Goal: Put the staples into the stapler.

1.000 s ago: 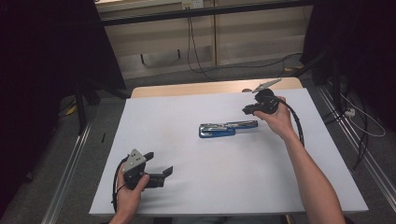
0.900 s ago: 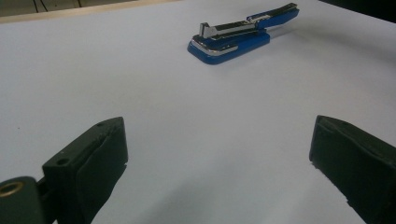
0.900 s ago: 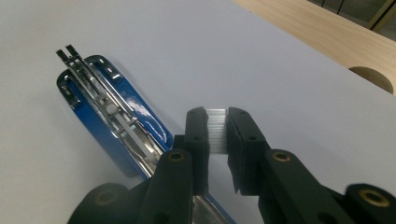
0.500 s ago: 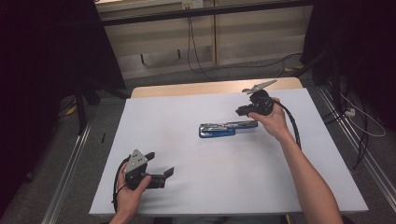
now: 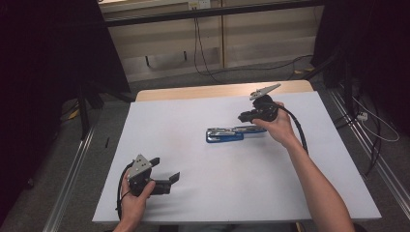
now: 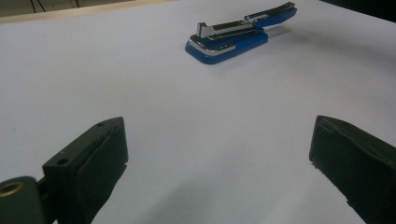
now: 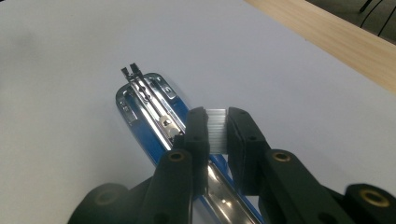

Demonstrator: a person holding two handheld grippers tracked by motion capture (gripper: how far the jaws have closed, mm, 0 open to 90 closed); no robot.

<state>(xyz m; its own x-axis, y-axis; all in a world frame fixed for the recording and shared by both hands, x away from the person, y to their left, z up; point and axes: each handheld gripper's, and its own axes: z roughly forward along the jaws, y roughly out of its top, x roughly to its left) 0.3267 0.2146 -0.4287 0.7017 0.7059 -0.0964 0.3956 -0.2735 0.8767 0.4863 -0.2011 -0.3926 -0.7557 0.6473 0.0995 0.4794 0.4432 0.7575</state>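
Note:
A blue stapler (image 5: 232, 134) lies opened out flat in the middle of the white tabletop (image 5: 193, 203), its metal staple channel (image 7: 144, 100) facing up. My right gripper (image 5: 243, 116) hovers just above the stapler's right end and is shut on a short silvery strip of staples (image 7: 215, 130) held between its pads. In the right gripper view the right gripper (image 7: 215, 121) points along the open channel. My left gripper (image 5: 165, 169) rests near the table's front left, jaws wide open and holding nothing. From the left gripper (image 6: 219, 133) the stapler (image 6: 229, 39) is seen farther off.
A bare wooden strip (image 5: 217, 91) runs along the table's far edge. Metal rails (image 5: 72, 174) flank the table on both sides. Cables (image 5: 203, 53) trail over the floor behind, and the right gripper's cable (image 5: 297, 130) hangs beside the forearm.
My right gripper, with the staple strip in it, has shifted a little left and nearer to the stapler. The left gripper and the stapler have stayed put.

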